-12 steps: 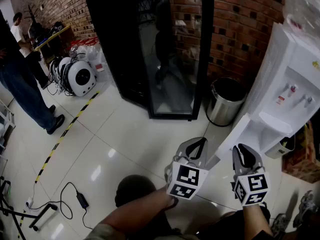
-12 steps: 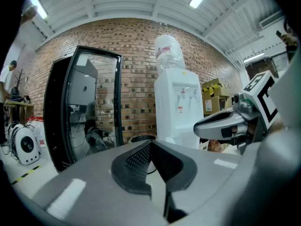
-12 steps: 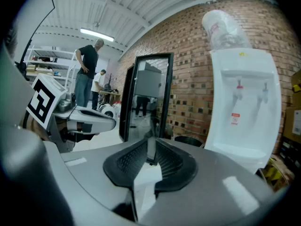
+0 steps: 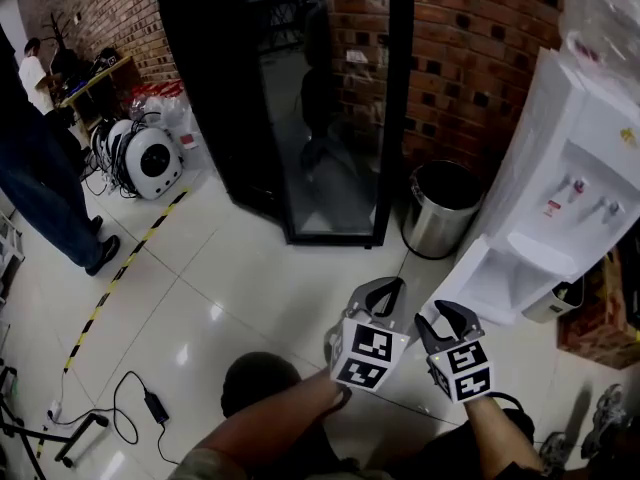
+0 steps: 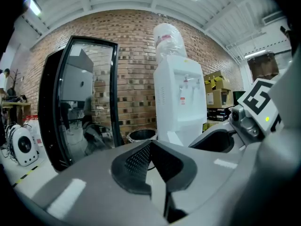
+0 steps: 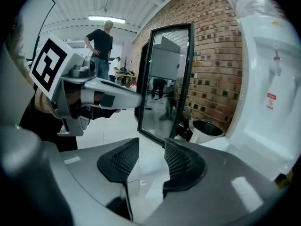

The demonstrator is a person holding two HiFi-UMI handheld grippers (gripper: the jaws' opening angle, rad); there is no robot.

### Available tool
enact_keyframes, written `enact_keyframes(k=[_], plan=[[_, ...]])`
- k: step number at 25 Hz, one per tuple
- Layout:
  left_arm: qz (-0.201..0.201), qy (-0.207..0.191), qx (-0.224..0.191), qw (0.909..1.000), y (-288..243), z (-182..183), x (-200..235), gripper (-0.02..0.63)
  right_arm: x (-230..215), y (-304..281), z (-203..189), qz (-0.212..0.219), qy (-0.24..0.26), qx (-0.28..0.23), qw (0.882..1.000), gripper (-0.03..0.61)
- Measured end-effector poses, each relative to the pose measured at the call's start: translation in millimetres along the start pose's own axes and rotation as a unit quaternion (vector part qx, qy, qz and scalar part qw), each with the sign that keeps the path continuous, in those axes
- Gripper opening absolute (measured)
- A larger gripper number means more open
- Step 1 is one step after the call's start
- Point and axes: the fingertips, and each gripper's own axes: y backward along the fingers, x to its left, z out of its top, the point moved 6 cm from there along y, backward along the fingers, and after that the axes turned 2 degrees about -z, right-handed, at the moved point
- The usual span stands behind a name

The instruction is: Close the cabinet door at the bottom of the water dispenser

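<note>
Here, left claw (image 4: 385, 288) pinched shut, right claw (image 4: 446, 315) spread and empty, water dispenser (image 4: 585, 158) top cropped by frame.

Two tools (image 4: 385, 290) (image 4: 447, 320), one water dispenser (image 4: 585, 148), one bin (image 4: 440, 208), one glass-door cabinet (image 4: 220, 88).

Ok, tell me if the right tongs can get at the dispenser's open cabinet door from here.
Probably yes. The right tongs stand open and empty, close in front of the cabinet door, which hangs open from the base of the water dispenser. Nothing stands between them.
</note>
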Motion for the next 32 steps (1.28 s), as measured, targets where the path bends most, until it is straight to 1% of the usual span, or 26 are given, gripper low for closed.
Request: enact_keyframes(k=[4, 6, 8, 11, 13, 16, 20, 23, 28, 32], plan=[[-0.009, -0.026, -0.015, 0.9995, 9, 16, -11, 0.000, 1, -14, -12, 0.015, 0.022, 0.034, 0.999, 0.167], [-0.004, -0.034, -0.013, 0.9993, 13, 14, -13, 0.000, 2, -17, -18, 0.026, 0.022, 0.049, 0.998, 0.163], [0.005, -0.025, 0.004, 0.9997, 11, 4, -8, 0.002, 5, -16, -22, 0.031, 0.024, 0.063, 0.997, 0.141], [0.010, 0.001, 0.021, 0.9997, 6, -5, -1, 0.002, 7, -11, -27, 0.024, 0.037, 0.077, 0.996, 0.140], [0.009, 0.001, 0.020, 0.9998, 3, -5, -4, 0.000, 5, -3, -30, 0.022, 0.037, 0.085, 0.995, 0.138], [-0.003, -0.007, 0.013, 0.9999, -5, -1, -12, 0.000, 0, 13, -38, 0.016, 0.028, 0.098, 0.995, 0.141], [-0.027, 0.011, -0.003, 0.9996, -17, 9, -30, 0.000, -14, 41, -55, -0.002, -0.007, 0.119, 0.993, 0.144], [-0.056, 0.006, -0.017, 0.9983, -27, 16, -52, 0.001, -31, 60, -68, -0.020, -0.046, 0.133, 0.990, 0.146], [-0.098, -0.007, -0.012, 0.9951, -43, 15, -79, 0.001, -62, 85, -87, -0.066, -0.116, 0.147, 0.980, 0.129], [-0.122, -0.010, -0.005, 0.9924, -58, 11, -95, 0.002, -81, 96, -96, -0.091, -0.149, 0.140, 0.975, 0.110]])
